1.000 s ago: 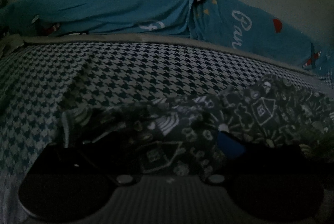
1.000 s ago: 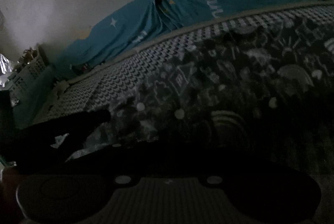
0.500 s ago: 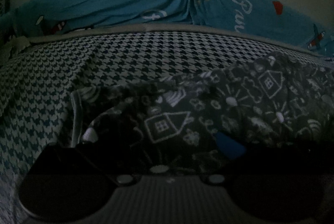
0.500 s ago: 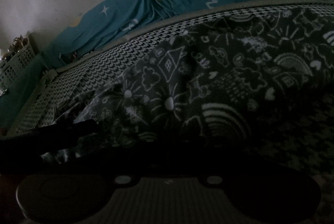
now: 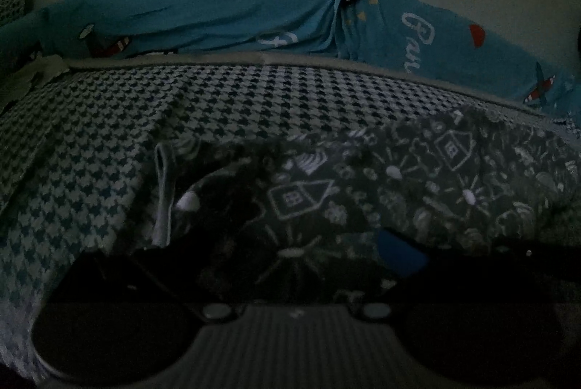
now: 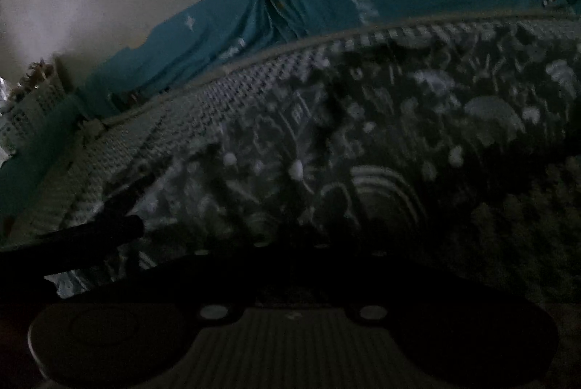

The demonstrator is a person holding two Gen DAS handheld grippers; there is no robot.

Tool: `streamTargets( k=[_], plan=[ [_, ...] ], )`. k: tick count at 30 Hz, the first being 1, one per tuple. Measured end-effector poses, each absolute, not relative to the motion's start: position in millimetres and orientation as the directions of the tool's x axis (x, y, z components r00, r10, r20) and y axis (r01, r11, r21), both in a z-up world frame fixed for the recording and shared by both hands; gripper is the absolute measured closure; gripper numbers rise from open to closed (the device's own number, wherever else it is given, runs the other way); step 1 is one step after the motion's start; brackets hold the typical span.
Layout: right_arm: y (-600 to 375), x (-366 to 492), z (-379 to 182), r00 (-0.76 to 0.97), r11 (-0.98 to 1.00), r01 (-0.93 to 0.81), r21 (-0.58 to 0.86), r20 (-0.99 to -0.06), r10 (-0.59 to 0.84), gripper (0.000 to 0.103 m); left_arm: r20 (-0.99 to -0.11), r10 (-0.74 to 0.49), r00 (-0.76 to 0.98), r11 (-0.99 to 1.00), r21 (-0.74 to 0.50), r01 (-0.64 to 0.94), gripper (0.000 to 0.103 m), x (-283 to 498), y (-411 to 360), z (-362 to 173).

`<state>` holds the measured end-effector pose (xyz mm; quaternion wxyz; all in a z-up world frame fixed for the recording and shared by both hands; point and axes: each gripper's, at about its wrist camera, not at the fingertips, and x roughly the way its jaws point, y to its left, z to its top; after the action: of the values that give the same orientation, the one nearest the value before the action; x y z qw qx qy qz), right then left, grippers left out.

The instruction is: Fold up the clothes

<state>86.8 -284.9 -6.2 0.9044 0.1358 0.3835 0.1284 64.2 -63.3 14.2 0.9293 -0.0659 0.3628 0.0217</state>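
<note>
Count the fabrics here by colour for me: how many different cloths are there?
Dark doodle-print garment: 1
Houndstooth bed cover: 1
Teal printed sheet: 1
Total: 3

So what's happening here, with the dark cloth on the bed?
A person is working with a handheld gripper in each hand to fold a dark garment printed with white doodles. It lies rumpled on a houndstooth bedcover, with a teal sheet against the wall behind. Both cameras sit low, right at the garment's near edge. The picture is too dim to tell whether either gripper is clamped on the cloth. No neat fold shows yet.
</note>
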Motion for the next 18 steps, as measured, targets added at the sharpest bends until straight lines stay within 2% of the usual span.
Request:
streamTargets(
  k=[4,18],
  plan=[
    [-284.8,88.6,-9.9,0.663,0.932,-0.126,0.339,-0.67,0.333,0.103,-0.69,0.002,0.724,0.994,-0.077,-0.076,0.0,63.5,-65.8,8.1],
    [-283.3,86.4,-10.7,0.67,0.94,-0.125,0.319,-0.672,0.317,0.103,-0.692,-0.032,0.721,0.993,-0.103,-0.055,0.0,56.2,-62.3,4.4]
  ],
)
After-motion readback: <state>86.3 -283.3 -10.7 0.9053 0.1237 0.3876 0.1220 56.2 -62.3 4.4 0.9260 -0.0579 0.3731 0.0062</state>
